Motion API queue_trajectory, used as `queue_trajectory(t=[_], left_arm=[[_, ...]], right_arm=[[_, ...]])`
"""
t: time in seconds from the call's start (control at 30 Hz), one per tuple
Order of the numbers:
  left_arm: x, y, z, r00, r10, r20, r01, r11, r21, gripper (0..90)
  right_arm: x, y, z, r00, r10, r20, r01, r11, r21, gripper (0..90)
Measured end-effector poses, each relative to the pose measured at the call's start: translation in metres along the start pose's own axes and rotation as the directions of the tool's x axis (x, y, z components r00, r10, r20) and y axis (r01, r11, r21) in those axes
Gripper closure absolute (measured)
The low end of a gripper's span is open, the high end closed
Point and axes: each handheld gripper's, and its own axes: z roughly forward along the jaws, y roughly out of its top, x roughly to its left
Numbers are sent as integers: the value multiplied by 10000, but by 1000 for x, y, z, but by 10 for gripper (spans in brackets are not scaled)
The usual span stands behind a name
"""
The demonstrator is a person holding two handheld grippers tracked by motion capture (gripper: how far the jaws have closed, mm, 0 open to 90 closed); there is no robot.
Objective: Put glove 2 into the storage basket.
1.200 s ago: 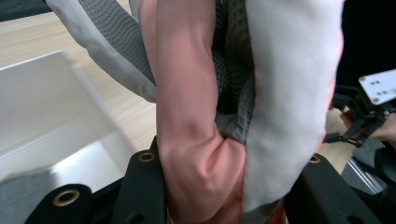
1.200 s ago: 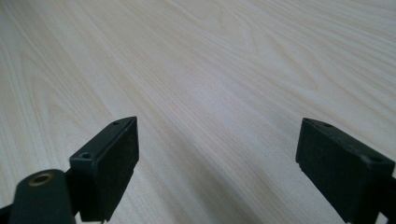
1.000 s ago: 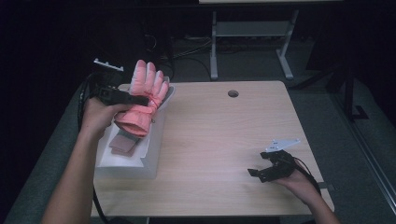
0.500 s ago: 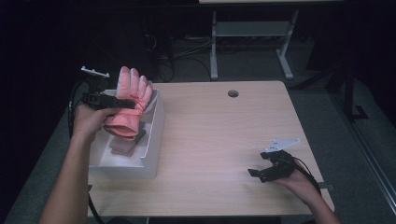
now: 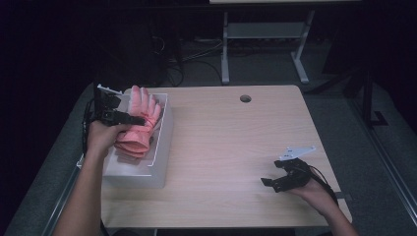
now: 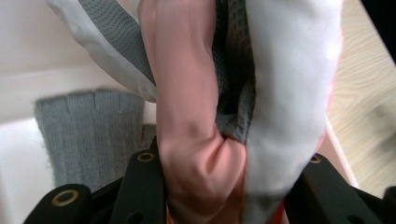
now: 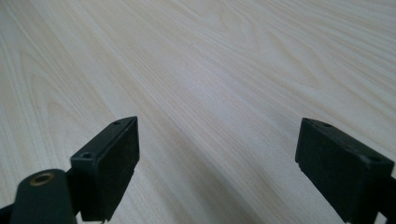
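A thick pink glove [image 5: 139,123] hangs low over a white box [image 5: 147,169] at the table's left, fingers pointing away from me. My left gripper [image 5: 129,119] is shut on it across the palm. In the left gripper view the pink and white glove [image 6: 219,116] bulges between the two black jaws, and a grey knitted glove [image 6: 88,130] lies on the box floor beneath. My right gripper [image 5: 272,183] rests near the table's front right edge, open. In the right gripper view its jaws [image 7: 217,172] stand wide apart over bare wood, with nothing between them.
The light wooden table [image 5: 236,142] has a round cable hole [image 5: 245,98] near its far edge. A metal stand [image 5: 265,44] and cables lie on the dark floor beyond. A strip of table [image 6: 369,107] runs beside the box in the left gripper view.
My left hand has carried the pink glove down and to the left, lower into the white box. The right gripper has stayed where it was.
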Motion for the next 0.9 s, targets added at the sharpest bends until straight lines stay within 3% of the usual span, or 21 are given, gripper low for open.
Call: queue_trajectory(t=[0.47, 0.7, 0.9], left_arm=[[17, -21, 47, 9992, -404, -13, 403, 9948, 931, 586], [17, -26, 57, 9997, -223, 32, 217, 9928, 1174, 545], [18, -26, 59, 9999, -103, -32, 106, 9945, 1044, 393]], right_arm=[[0, 0, 0, 10000, -19, 16, 19, 10000, 23, 134], [0, 0, 0, 10000, 28, 18, -28, 10000, 34, 134], [0, 0, 0, 10000, 30, 26, -30, 10000, 20, 135]])
